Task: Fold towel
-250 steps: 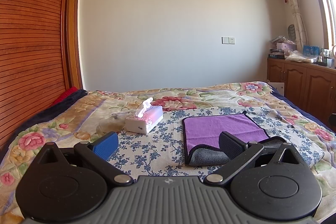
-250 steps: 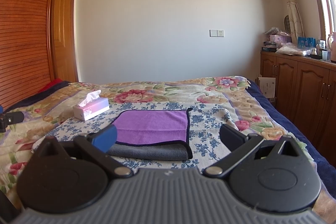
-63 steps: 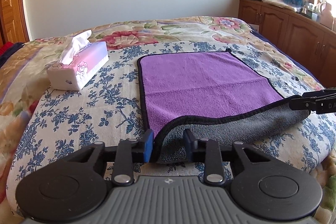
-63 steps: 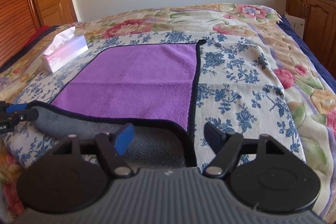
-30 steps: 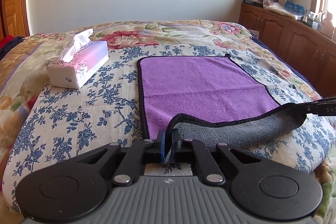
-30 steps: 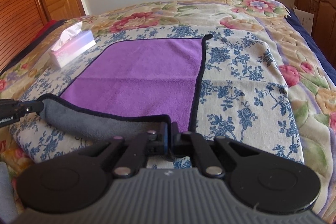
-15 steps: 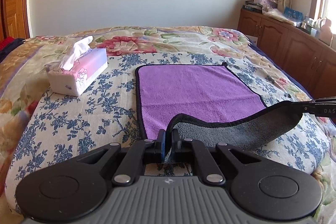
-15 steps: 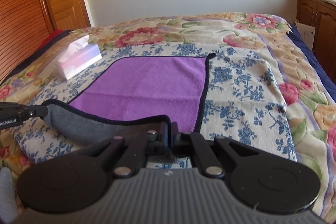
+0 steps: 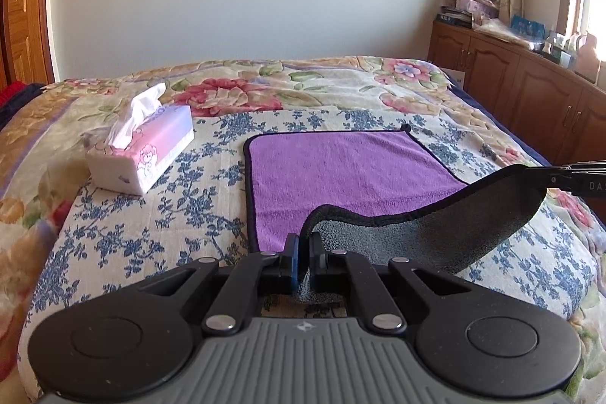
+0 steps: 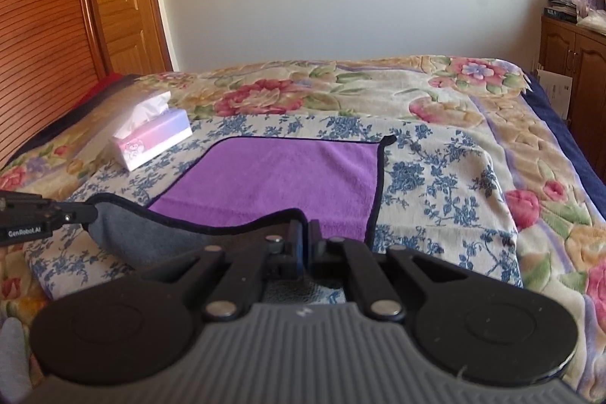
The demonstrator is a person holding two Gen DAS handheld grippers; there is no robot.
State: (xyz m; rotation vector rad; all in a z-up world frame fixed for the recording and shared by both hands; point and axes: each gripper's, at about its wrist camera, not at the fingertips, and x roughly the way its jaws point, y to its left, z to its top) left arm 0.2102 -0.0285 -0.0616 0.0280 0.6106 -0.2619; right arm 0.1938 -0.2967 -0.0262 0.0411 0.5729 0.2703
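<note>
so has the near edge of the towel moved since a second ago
Yes. The towel's near edge has risen off the bedspread, clamped in both tongs, left and right.

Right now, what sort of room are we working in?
Most likely a home bedroom: the towel lies on a bed with a floral quilt, a tissue box beside it, and wooden cabinets cluttered with household items along the wall.

Floral bed: purple towel, tissue box beside.
</note>
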